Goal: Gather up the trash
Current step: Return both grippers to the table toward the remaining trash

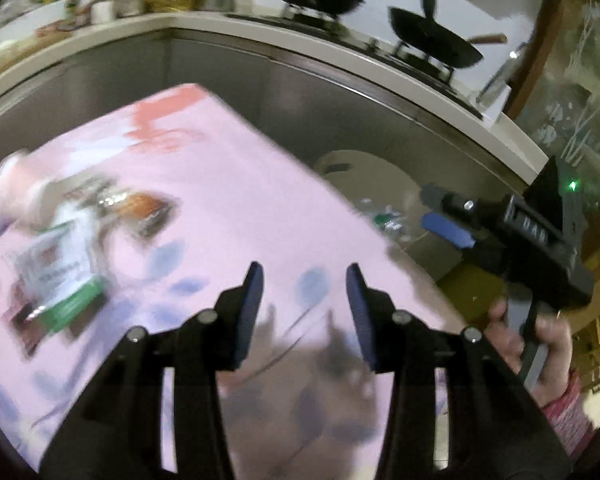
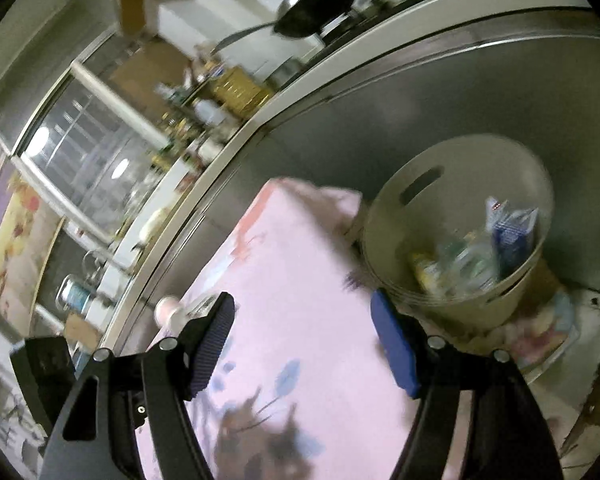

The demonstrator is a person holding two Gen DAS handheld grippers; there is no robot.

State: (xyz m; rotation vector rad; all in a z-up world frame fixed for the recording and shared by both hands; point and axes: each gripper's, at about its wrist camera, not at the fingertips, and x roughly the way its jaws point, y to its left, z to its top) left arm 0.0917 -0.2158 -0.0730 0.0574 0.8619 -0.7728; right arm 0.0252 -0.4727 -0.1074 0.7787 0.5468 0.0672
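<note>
The left gripper [image 1: 305, 280] stands partly open with nothing between its pads, tilted down over the pink tablecloth [image 1: 228, 184]. To its left a blurred heap of wrappers [image 1: 68, 256] lies on the cloth, well apart from the fingers. The right gripper [image 2: 303, 320] gapes wide and holds nothing, angled down past the table's edge; a hand [image 1: 540, 336] grips its handle. Just beyond the table, the beige bin [image 2: 416, 208] stands on the floor against the steel cabinets [image 2: 440, 92], with trash [image 2: 472, 256] already inside.
</note>
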